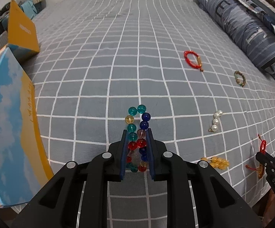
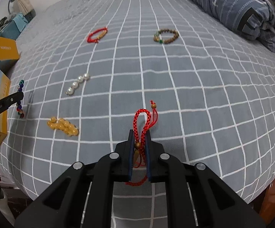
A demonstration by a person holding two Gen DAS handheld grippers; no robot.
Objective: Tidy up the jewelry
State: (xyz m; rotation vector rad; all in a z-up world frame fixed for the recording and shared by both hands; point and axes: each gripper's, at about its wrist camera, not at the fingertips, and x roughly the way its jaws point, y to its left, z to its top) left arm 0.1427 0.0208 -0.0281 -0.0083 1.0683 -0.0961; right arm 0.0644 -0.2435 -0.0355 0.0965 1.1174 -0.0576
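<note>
Your left gripper (image 1: 137,133) is clamped on one glass-bead bracelet (image 1: 138,125), round multicoloured beads, lower centre, its lower loop hidden between the pads. Your right gripper (image 2: 139,133) pinches one braided red cord bracelet (image 2: 142,121), lower centre. On the checked grey bedsheet (image 2: 194,87): one pearl strand (image 2: 78,84) of five beads, one amber bead cluster (image 2: 63,126), count unclear, one red cord bracelet (image 2: 96,34), one wooden bead bracelet (image 2: 166,36)

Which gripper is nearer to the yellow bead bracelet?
Left, though only slightly. The yellow bead bracelet lies between them: the left gripper is on one side of it, the right gripper on the other.
</note>
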